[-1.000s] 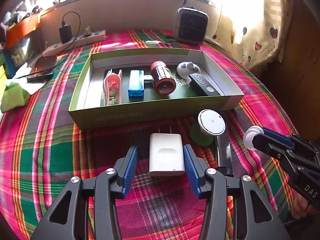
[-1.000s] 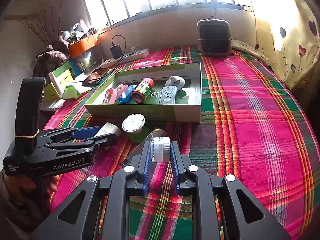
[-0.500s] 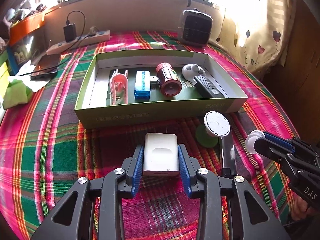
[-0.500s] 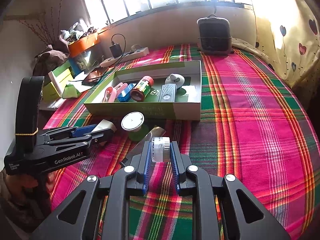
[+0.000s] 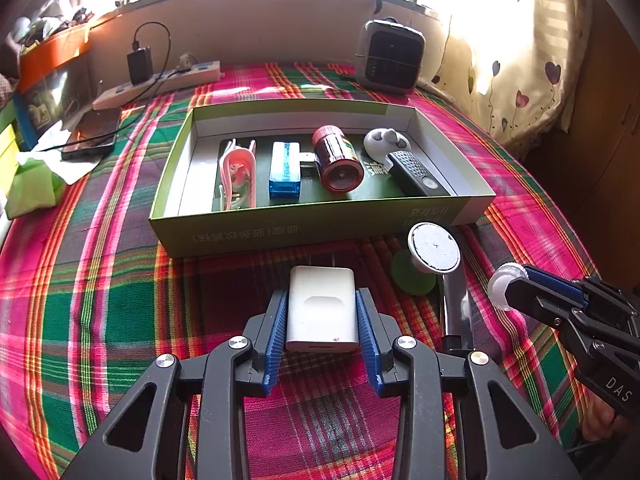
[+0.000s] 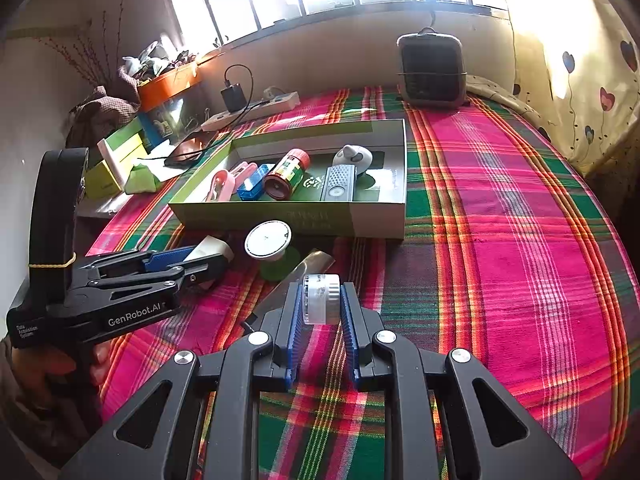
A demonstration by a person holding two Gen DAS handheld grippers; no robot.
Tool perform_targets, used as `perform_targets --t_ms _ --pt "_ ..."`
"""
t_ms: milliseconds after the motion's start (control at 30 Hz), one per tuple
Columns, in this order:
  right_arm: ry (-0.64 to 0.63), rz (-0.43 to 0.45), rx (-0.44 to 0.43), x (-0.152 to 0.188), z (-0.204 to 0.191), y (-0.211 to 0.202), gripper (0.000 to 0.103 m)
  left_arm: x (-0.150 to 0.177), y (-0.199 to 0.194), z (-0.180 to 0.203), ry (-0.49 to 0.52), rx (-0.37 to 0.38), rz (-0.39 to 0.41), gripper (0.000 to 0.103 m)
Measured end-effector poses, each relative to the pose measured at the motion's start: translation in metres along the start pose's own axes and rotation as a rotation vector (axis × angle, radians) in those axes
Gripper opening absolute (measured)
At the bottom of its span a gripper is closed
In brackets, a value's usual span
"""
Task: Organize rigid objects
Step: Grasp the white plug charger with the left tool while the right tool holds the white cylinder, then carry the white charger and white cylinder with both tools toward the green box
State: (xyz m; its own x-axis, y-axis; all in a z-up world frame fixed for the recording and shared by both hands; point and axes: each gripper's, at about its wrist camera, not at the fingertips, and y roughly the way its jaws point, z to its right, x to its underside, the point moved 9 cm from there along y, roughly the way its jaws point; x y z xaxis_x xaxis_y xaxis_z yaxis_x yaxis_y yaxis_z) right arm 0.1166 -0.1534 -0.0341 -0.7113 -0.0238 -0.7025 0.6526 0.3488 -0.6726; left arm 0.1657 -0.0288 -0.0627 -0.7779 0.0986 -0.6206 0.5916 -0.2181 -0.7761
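Observation:
My left gripper (image 5: 321,296) is shut on a white charger block (image 5: 322,308), just in front of the green box (image 5: 320,224). The right wrist view shows the same left gripper (image 6: 202,258) with the charger (image 6: 210,247) in it. My right gripper (image 6: 320,288) is shut on a small clear ribbed cap (image 6: 321,299) above the plaid cloth. That cap (image 5: 500,286) also shows at the right gripper's tip in the left wrist view. The box holds pink clips (image 5: 238,174), a blue stick (image 5: 285,170), a red bottle (image 5: 338,158), a white rounded piece (image 5: 384,142) and a black remote (image 5: 416,172).
A white disc on a green base (image 5: 434,246) and a metal strip (image 5: 454,300) lie between the two grippers, in front of the box. A small heater (image 5: 390,58), a power strip (image 5: 160,82) and a phone (image 5: 92,132) sit at the back. A curtain (image 5: 520,60) hangs at the right.
The left jaws stood open around the charger a second ago and have closed on its sides. The right gripper has kept still with the cap in it.

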Motion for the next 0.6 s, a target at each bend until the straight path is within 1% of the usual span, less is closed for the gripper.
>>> perform_targets --t_ms 600 --pt "-0.004 -0.002 0.005 -0.0001 -0.0013 -0.0002 0.02 -0.0006 -0.0064 -0.0015 -0.006 0.001 0.016 0.033"
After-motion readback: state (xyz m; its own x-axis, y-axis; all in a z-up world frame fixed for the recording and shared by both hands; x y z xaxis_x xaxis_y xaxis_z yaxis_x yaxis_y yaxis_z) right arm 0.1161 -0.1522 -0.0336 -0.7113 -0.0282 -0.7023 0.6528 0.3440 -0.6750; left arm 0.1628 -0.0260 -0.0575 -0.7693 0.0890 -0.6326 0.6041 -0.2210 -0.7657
